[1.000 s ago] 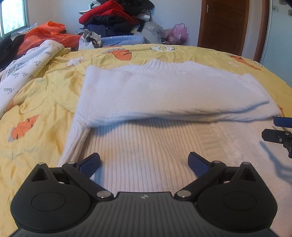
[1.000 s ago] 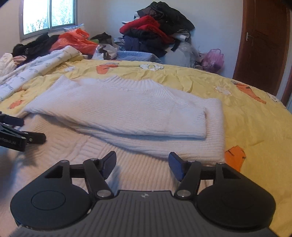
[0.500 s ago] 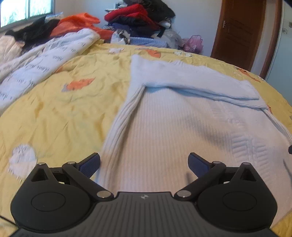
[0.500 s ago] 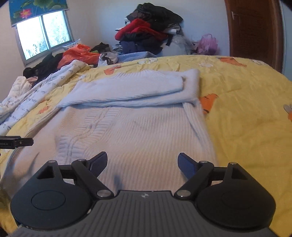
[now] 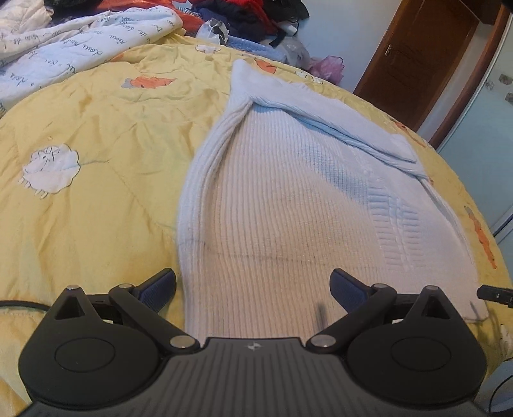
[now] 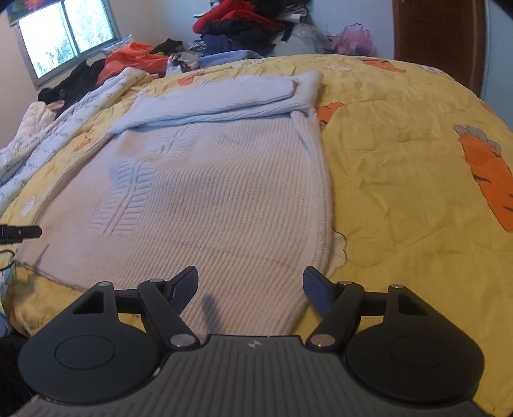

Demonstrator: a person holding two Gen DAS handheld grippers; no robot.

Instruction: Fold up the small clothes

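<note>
Both grippers had pulled back from the folded sleeves to the sweater's hem corners. White knit sweater (image 5: pixel 288 205) lay flat on the yellow quilt (image 5: pixel 96 160), sleeves folded across the chest at the far end. Left gripper (image 5: pixel 253 288) was released, nothing between the fingers, straddling the sweater's left edge. Right gripper (image 6: pixel 250 282) held nothing either, jaws closing, over the right hem corner by the sweater's right edge. No containers in view. Bare quilt lay open on both sides; clothes pile (image 6: pixel 243 25) was well apart at the wall.
</note>
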